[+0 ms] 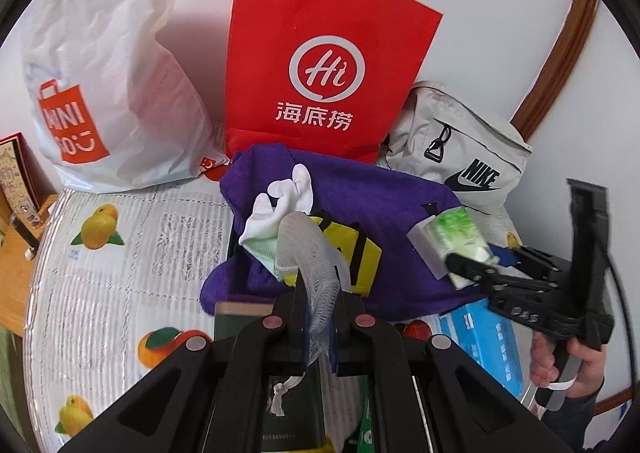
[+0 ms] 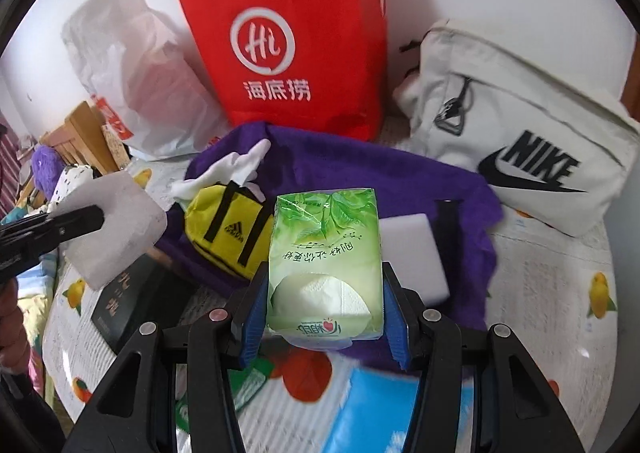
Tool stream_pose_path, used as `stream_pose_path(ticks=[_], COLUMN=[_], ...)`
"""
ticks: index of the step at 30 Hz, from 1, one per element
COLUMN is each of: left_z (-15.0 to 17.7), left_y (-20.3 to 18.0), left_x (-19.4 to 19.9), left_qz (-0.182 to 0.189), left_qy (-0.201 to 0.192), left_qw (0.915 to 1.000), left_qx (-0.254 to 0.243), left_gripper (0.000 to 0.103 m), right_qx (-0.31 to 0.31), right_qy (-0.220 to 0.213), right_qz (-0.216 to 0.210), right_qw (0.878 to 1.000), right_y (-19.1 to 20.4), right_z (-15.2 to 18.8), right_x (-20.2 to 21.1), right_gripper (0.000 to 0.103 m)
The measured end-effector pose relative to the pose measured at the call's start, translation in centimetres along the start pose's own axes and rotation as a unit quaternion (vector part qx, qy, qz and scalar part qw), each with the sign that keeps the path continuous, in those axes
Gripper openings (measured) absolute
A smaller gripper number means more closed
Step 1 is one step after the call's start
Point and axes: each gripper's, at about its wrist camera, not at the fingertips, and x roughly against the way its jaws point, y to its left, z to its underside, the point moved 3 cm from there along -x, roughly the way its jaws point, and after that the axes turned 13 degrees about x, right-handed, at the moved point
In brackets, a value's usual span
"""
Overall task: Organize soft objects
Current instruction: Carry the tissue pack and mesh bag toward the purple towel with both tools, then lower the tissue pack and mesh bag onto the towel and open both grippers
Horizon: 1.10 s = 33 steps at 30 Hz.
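From the left wrist, the left gripper [image 1: 320, 317] is squeezed tight on a thin white foam sheet [image 1: 316, 253]. Past it a white glove [image 1: 280, 201] and a yellow pouch [image 1: 360, 257] lie on purple cloth [image 1: 384, 205]. Only here can you see the hand [image 1: 576, 365] holding the right gripper [image 1: 466, 267].

From the right wrist, the right gripper [image 2: 324, 313] pinches a green tissue pack [image 2: 324, 249]. Only here a white sponge block [image 2: 412, 249] shows behind it.
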Motion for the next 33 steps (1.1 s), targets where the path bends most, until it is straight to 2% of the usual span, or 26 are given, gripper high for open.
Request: stream_pose_path(ticks=[12,19,21,23,29,33], left_z=[-2.0,-3.1,-3.3,-3.4,-4.4,-4.6], left_y=[-0.6,-1.1,-1.5,-1.9,-4.2,-5.9], left_x=[-3.2,-5.0,-5.5,-5.9,-6.4,-8.1], left_qz=[0.011,0.015,0.014,0.02,0.032,0.022], left_qy=[0.013,0.017,0.016,0.018,0.014,0.015], left_qw=[0.9999,0.9997,0.9997,0.9996,0.9989,0.9983], left_qx=[-0.003,-0.002,-0.007,-0.01,-0.033,-0.051], left_gripper=[0.007,0.007,0.007,0.007,0.007,0.007], right_qx=[-0.004,0.002,0.007,0.007,0.001,0.001], right_qy=[0.081,0.093,0.091,0.084,0.06,0.038], right_qz=[-0.023,-0.038,-0.036,-0.039,-0.04,-0.027], right_qw=[0.996,0.995,0.995,0.996,0.997,0.999], right_y=[-0.9,-0.9,-0.8,-0.8,-1.1,-1.8], right_z=[-0.4,-0.6,-0.6,-0.6,-0.6,-0.2], right_x=[-6.7,-8.4,-8.4,-8.1,-5.5,-2.7], right_gripper=[0.051,0.054,0.064,0.067,0.068,0.068])
